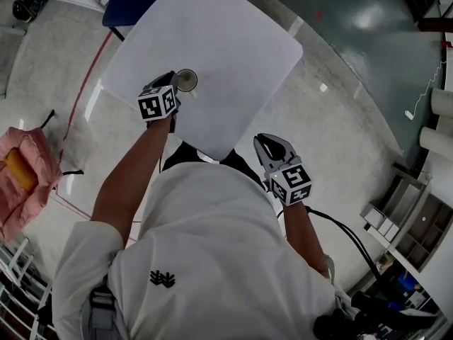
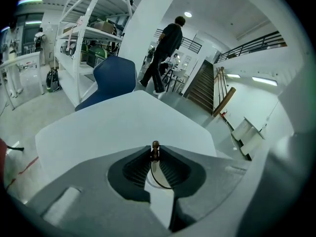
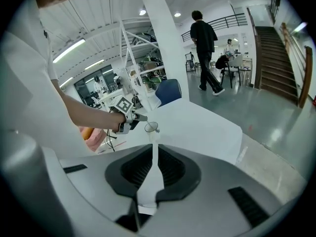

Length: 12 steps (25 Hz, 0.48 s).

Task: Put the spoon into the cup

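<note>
A small clear cup [image 1: 187, 80] stands on the white table [image 1: 233, 55]. My left gripper [image 1: 174, 85] hovers right beside and over it, shut on a thin spoon. In the left gripper view the spoon's brown knob end [image 2: 155, 145] pokes up between the pads, and the cup's rim [image 2: 159, 182] curves just below the jaws. How deep the spoon reaches into the cup is hidden. My right gripper [image 1: 264, 142] hangs at the table's near edge, jaws together and holding nothing. Its view shows the cup [image 3: 151, 127] and the left gripper [image 3: 129, 118] far ahead.
A blue chair [image 2: 114, 78] stands at the table's far side. White shelving [image 2: 81, 33] is beyond it on the left, and a person [image 2: 167, 48] walks in the background. A pink bag [image 1: 21, 176] lies on the floor to the left.
</note>
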Available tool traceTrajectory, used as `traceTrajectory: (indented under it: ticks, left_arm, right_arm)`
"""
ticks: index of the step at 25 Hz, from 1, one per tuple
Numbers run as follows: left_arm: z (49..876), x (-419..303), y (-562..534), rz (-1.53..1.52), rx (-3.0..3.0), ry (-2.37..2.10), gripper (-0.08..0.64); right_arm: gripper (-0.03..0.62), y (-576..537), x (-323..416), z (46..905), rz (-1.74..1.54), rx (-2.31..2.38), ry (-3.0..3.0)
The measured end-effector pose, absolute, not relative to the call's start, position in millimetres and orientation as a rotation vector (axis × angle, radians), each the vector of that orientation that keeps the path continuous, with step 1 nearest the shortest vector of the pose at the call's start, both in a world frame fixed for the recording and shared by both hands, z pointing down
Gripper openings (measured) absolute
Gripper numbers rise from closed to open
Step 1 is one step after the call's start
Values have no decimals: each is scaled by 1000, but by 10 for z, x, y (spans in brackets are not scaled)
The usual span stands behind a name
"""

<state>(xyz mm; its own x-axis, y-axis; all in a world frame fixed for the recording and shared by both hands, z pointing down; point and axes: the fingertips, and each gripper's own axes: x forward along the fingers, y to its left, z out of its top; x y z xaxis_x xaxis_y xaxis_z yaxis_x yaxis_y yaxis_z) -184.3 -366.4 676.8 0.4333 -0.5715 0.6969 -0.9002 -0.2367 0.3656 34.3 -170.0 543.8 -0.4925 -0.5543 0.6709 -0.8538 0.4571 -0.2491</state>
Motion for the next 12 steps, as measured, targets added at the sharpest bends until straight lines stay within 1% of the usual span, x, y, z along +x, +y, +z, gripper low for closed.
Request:
traceTrajectory:
  ticks: [4, 7, 12]
  left_arm:
    - [6719, -1756, -3654, 553, 1932, -1252, 71]
    - [6650, -1808, -3651, 547, 1933, -1283, 102]
    - [6526, -1870, -3617, 533, 1930, -1343, 124]
  right_arm:
    - [43, -1699, 454, 5418, 780, 1153, -2228]
    - [43, -1714, 463, 5413, 772, 1133, -2249]
    - [43, -1742, 555, 5443, 763, 1083, -2284]
